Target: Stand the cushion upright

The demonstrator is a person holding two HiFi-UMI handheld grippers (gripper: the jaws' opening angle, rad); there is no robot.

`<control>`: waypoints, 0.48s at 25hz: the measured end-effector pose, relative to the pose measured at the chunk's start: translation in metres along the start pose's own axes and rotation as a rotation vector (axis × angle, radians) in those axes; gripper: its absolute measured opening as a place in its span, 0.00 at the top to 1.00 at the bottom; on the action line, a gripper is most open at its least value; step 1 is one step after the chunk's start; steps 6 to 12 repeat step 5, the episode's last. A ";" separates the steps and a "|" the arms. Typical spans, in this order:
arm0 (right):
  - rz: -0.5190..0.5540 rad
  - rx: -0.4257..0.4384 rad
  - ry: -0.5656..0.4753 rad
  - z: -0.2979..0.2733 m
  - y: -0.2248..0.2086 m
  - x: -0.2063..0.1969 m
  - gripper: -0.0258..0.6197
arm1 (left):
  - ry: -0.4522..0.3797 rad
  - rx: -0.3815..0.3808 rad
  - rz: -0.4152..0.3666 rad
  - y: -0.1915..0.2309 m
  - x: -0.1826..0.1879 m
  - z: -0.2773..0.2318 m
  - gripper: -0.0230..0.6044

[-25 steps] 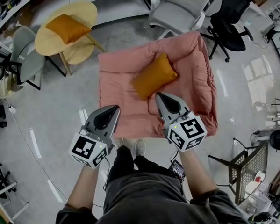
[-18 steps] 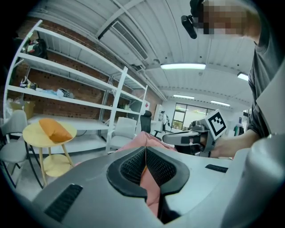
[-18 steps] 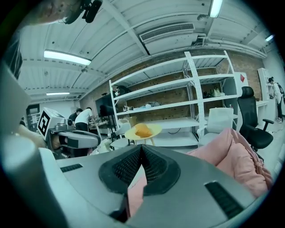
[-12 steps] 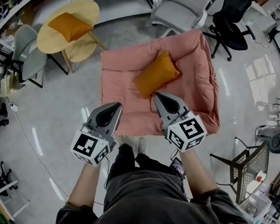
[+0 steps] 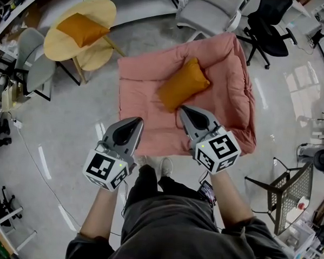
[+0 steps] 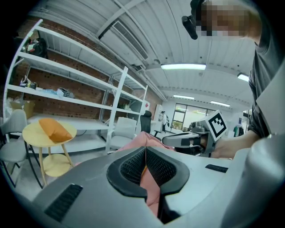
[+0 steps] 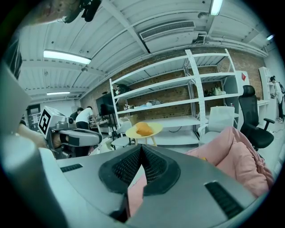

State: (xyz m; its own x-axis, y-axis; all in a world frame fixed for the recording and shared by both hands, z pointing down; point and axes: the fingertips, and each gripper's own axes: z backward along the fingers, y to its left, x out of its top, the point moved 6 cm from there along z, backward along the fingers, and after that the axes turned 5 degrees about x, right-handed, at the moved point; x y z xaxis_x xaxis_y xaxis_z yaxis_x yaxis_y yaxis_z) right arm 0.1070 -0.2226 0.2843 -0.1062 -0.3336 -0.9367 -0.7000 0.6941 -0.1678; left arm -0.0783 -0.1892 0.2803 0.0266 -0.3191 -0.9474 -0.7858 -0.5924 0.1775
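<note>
Nearest in, the left gripper (image 5: 135, 122) is held over the floor (image 5: 81, 122) at the near edge of the mat (image 5: 143, 82), jaws pressed together with nothing caught between them; the right gripper (image 5: 182, 109) is held the same way, pads shut tight and empty, tip just beside the near corner of the cushion (image 5: 183, 85), though contact can't be made out; black-and-white square markers (image 5: 219, 148) are carried on both; the orange cushion is seen lying flat, slantwise, on the pink mat; further off, a second cushion (image 5: 80, 29) is parked on a yellow round table (image 5: 103, 12); way back, a red tag (image 7: 242, 76) is fixed to the white shelving (image 7: 196, 89), too small to be read.
</note>
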 end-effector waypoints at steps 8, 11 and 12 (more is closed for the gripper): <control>0.002 -0.002 0.005 0.000 0.003 -0.004 0.94 | -0.001 -0.007 -0.001 -0.001 -0.003 0.002 0.95; 0.002 -0.002 0.005 0.000 0.003 -0.004 0.94 | -0.001 -0.007 -0.001 -0.001 -0.003 0.002 0.95; 0.002 -0.002 0.005 0.000 0.003 -0.004 0.94 | -0.001 -0.007 -0.001 -0.001 -0.003 0.002 0.95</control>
